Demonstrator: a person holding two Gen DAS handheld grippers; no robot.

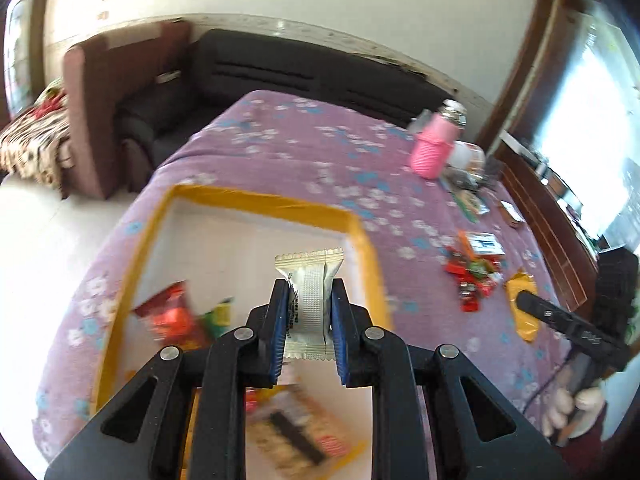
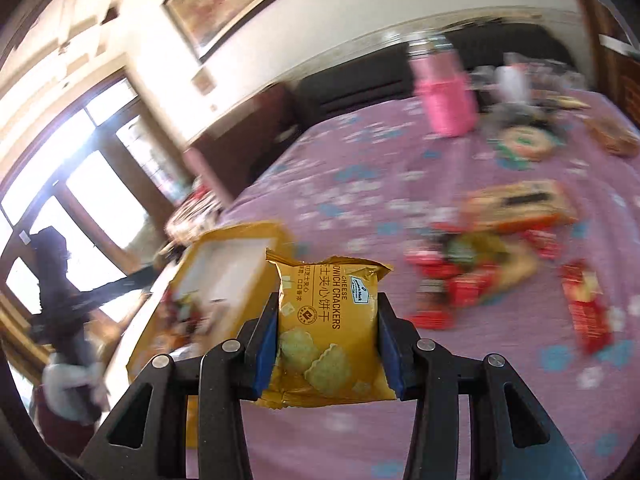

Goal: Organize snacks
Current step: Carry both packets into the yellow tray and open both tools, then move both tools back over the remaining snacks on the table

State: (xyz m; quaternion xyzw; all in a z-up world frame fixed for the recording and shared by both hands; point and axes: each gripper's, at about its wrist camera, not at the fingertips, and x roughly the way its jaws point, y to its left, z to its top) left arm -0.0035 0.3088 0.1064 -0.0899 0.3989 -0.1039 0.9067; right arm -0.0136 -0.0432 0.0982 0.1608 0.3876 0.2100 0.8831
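My left gripper [image 1: 310, 286] is shut on a silver-white snack packet [image 1: 308, 292] and holds it over the yellow-rimmed box [image 1: 256, 200], which has a white floor. Inside the box lie a red packet [image 1: 170, 316], a green-yellow packet [image 1: 220, 314] and a cracker pack [image 1: 296, 440]. My right gripper [image 2: 328, 300] is shut on a yellow cheese sandwich crackers packet [image 2: 326, 332], held above the purple bedspread, right of the box [image 2: 224, 272]. It also shows at the right of the left wrist view [image 1: 524, 304]. Loose red snacks [image 1: 472, 276] lie in a pile [image 2: 460, 280].
The purple flowered bedspread [image 1: 304, 152] covers the surface. A pink bottle [image 1: 434, 144] and more packets [image 1: 468, 192] stand at the far side. A cracker box [image 2: 516, 204] and a red packet [image 2: 588, 308] lie near the pile. A dark sofa [image 1: 280, 68] stands behind.
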